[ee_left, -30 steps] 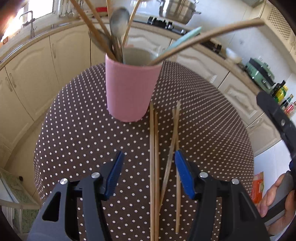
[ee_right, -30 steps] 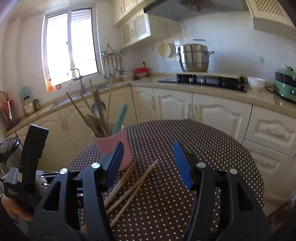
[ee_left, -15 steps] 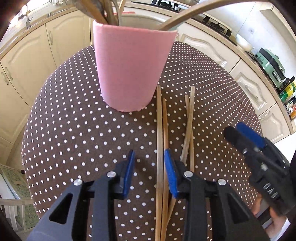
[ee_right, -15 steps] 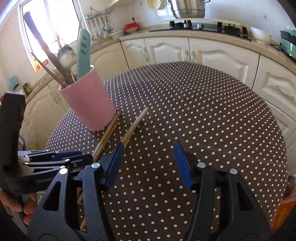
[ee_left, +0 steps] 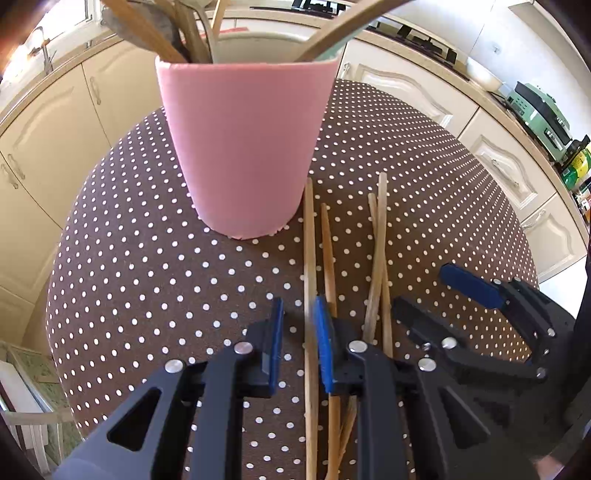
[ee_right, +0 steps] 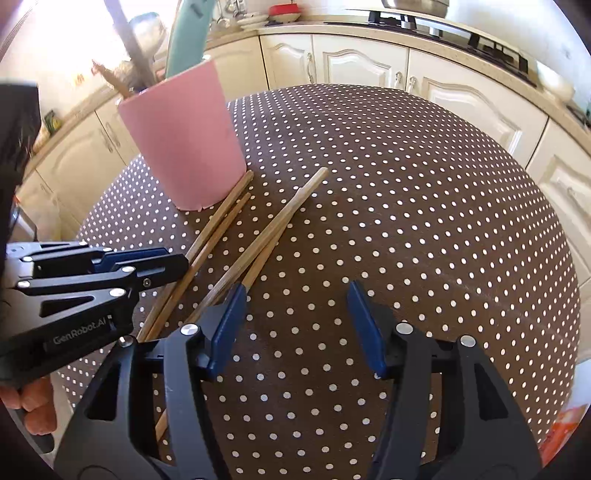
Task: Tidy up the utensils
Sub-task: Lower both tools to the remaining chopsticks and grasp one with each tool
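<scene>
Several wooden chopsticks (ee_left: 310,240) lie on the dotted brown table (ee_left: 147,266), just right of a pink utensil cup (ee_left: 243,147) holding spoons and spatulas. My left gripper (ee_left: 298,325) is low over the table with its jaws narrowed around the leftmost chopstick, a small gap still showing. My right gripper (ee_right: 295,317) is open and empty; its left finger sits beside the crossed chopstick pair (ee_right: 273,229). The cup (ee_right: 184,140) and the left gripper (ee_right: 159,266) also show in the right wrist view.
Cream kitchen cabinets (ee_right: 369,66) and a countertop ring the round table. A hob (ee_right: 443,33) and a green appliance (ee_left: 539,110) stand on the counter. The right gripper (ee_left: 476,295) sits close to the right of the left one.
My left gripper has dropped toward the chopsticks and its jaws have narrowed around the leftmost one. My right gripper has lowered and moved in close beside it, staying open.
</scene>
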